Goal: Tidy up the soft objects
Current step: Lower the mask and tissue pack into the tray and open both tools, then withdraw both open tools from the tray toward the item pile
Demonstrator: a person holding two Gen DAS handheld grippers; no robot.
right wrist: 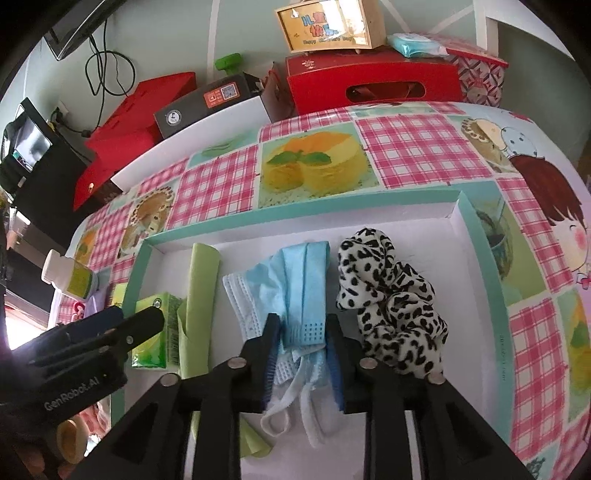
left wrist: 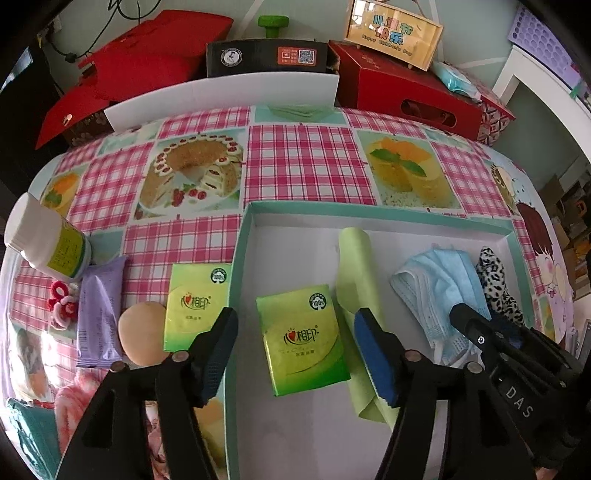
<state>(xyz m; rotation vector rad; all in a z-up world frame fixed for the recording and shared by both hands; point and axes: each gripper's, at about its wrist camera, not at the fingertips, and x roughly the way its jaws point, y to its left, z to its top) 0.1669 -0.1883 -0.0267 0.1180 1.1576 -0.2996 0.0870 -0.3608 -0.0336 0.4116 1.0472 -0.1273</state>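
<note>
green tissue packs: 2, one (left wrist: 301, 338) in the tray at 6 o'clock, one (left wrist: 195, 304) outside at 8 | blue face masks (left wrist: 439, 291): 1 bunch | leopard scrunchies (right wrist: 391, 299): 1 | green cloths (left wrist: 356, 280): 1 | purple wipe packs (left wrist: 99, 314): 1 | white bottles (left wrist: 48, 236): 1

This is a lived-in home room, not a lab. A plastic tablecloth (left wrist: 295, 158) in pink checks with cake pictures fills the middle of the frame. Along the top edge, red gift boxes (left wrist: 402, 96) are stacked against a pale wall, with a Children's Day sign (left wrist: 393, 33) on top. At upper left, cables (right wrist: 107, 70) hang to a wall socket.
</note>
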